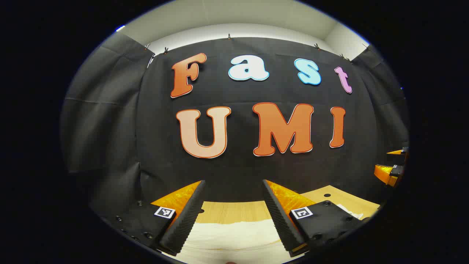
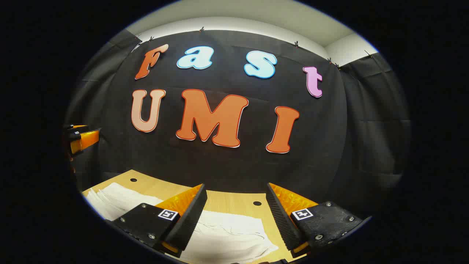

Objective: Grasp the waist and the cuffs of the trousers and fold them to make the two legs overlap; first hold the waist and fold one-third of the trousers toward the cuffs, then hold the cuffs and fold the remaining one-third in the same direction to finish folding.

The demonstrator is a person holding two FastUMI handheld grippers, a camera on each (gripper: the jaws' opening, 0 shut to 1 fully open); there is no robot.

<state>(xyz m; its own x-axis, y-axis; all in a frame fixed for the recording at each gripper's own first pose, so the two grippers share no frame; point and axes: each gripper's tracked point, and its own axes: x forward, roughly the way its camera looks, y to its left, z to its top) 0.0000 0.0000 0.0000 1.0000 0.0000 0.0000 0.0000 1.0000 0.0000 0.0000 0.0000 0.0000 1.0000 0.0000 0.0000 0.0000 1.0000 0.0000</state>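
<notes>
White trousers (image 1: 231, 236) lie flat on the wooden table (image 1: 234, 212), below my left gripper (image 1: 232, 216), which is open with nothing between its fingers. In the right gripper view the white trousers (image 2: 227, 234) spread under and between the fingers of my right gripper (image 2: 234, 216), also open and holding nothing; more of the cloth (image 2: 113, 200) reaches to the left. The right gripper (image 1: 394, 165) shows at the right edge of the left gripper view. The left gripper (image 2: 78, 137) shows at the left edge of the right gripper view. Both hover above the cloth.
The black cloth wall (image 1: 238, 165) stands close behind the table's far edge. The tabletop has small round holes (image 2: 257, 203) near the back. A white wall (image 2: 238, 14) shows above the cloth.
</notes>
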